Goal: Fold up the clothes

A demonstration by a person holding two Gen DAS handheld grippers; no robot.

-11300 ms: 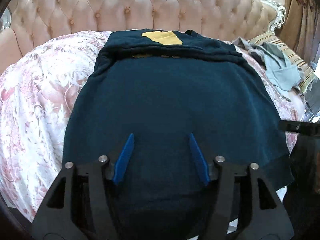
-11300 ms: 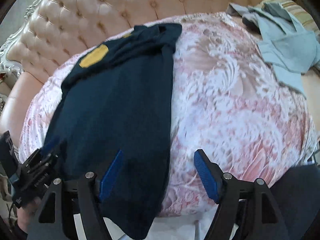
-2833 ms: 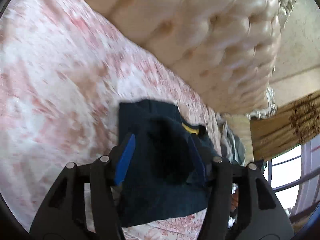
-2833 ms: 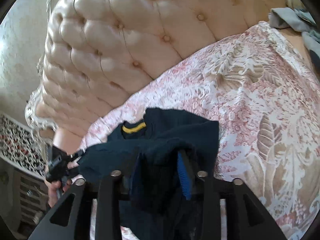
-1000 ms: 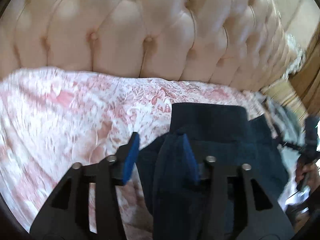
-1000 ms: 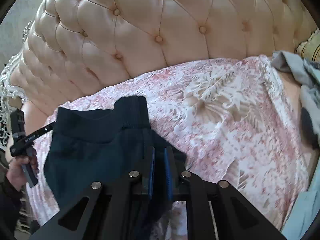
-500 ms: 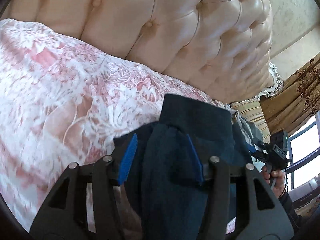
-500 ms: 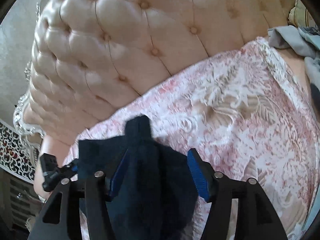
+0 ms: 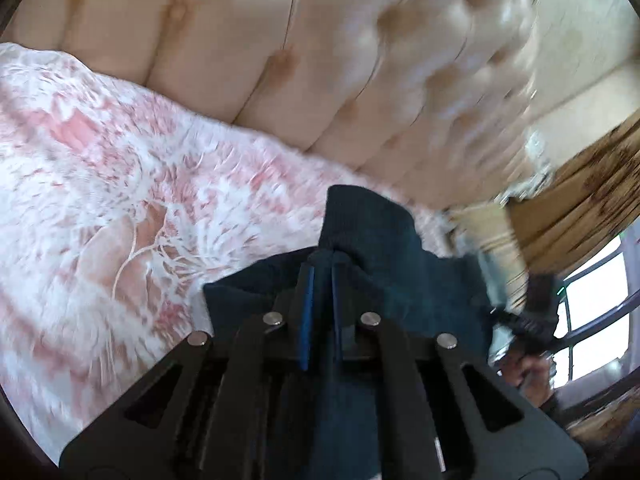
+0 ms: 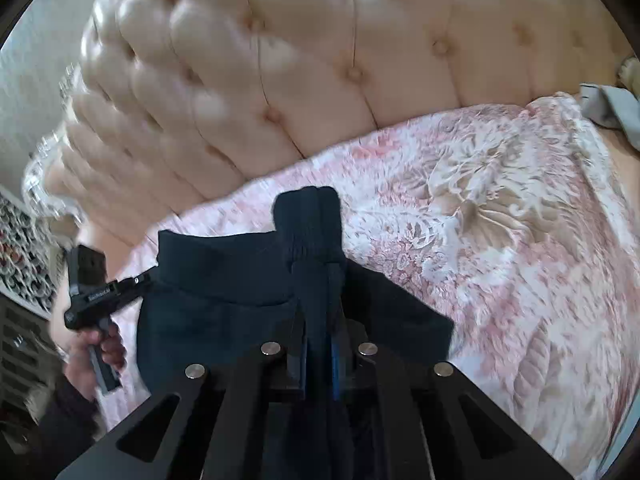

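The left gripper is closing, its 2 blue fingers nearly together and clenched on a bunched fold of the dark navy garment; the cloth rises out from between the tips and a ribbed flap of it stands up just beyond them. The right gripper is also closing, its blue fingers pinched on another gathered part of the same garment; a ribbed cuff-like end pokes up past the tips.

The garment lies near the front edge of the bed, on the pink and white floral bedspread; in the right wrist view it spreads leftward from the fingers as a flat dark panel with a thicker band along its far edge. Behind the bedspread stands the tufted, cream-pink headboard, blurred in both views.

In the right wrist view the person's left hand grips the black handle of the other tool at the left edge, beside the garment's left border. In the left wrist view the person's right hand shows at the right edge, blurred, holding its own black handle. A grey-blue piece of clothing lies at the far right of the bed, well apart from the navy garment. A golden patterned curtain and a window fill the right side of the left wrist view.
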